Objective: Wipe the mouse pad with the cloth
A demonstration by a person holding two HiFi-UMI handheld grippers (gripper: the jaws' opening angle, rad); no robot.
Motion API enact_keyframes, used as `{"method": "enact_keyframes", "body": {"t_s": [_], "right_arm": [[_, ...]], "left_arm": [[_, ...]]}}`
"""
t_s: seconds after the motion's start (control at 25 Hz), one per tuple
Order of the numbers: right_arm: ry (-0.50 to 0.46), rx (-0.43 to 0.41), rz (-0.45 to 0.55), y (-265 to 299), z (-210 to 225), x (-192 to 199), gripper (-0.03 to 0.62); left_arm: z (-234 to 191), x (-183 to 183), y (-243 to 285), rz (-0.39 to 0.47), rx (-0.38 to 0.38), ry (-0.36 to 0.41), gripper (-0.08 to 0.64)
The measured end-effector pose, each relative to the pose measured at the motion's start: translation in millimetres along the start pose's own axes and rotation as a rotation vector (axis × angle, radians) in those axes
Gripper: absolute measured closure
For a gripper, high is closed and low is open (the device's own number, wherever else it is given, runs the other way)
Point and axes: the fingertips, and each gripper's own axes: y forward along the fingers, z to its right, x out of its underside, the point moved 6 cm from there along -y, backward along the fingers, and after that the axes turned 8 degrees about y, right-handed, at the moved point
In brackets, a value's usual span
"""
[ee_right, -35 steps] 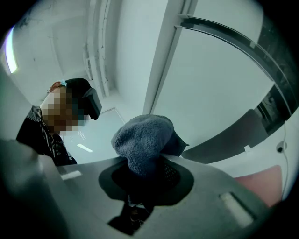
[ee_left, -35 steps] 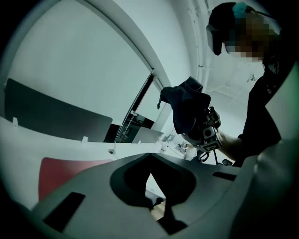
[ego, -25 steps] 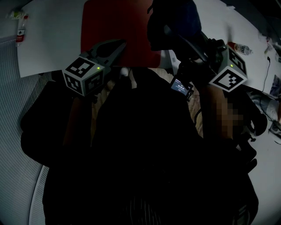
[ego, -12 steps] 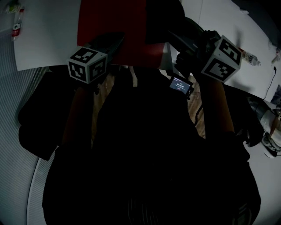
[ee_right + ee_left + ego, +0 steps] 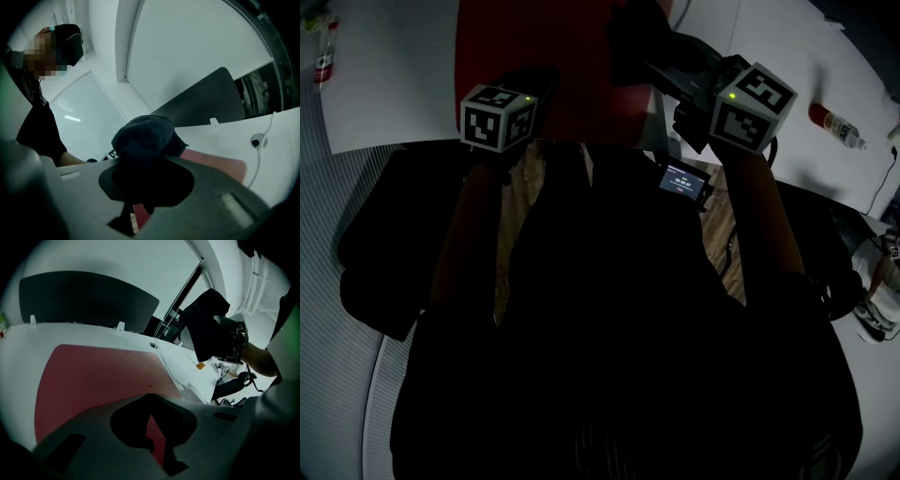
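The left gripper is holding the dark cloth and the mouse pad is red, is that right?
Not quite. The right gripper holds the cloth, as the right gripper view shows. The left gripper holds nothing. The mouse pad is red, as you said.
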Motion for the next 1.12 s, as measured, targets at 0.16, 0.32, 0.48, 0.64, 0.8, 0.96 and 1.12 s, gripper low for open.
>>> {"method": "enact_keyframes", "body": {"t_s": [0.16,0.32,0.48,0.64,0.8,0.96,1.12], "right_arm": [[-0.029,0.072,-0.093,4.7,27.1,26.3,0.523],[-0.049,0.132,-0.188,12.3,51.9,47.9,0.523],[-0.045,0.161,-0.258,22.3,74.3,63.9,0.523],[-0.004,0.184,-0.277,35.7,89.2,74.6,0.523],[-0.165,0.287,-0.416,45.0,104.8,86.5,0.522],[-0.359,0.367,-0.619,50.8,116.4,98.6,0.522],[-0.481,0.404,-0.732,62.1,127.0,117.6,0.523]], "left_arm": [[-4.3,14.4,15.5,-0.056,-0.012,-0.013,0.552],[-10.3,24.5,20.5,-0.106,-0.02,-0.006,0.552],[-19.4,39.8,20.7,-0.132,-0.038,-0.067,0.552],[-31.9,49.4,22.5,-0.12,-0.063,-0.109,0.552],[-36.0,58.7,34.6,-0.173,-0.07,-0.064,0.552],[-35.9,63.4,38.2,-0.219,-0.076,-0.036,0.552],[-38.2,64.2,40.2,-0.221,-0.096,0.002,0.552]]}}
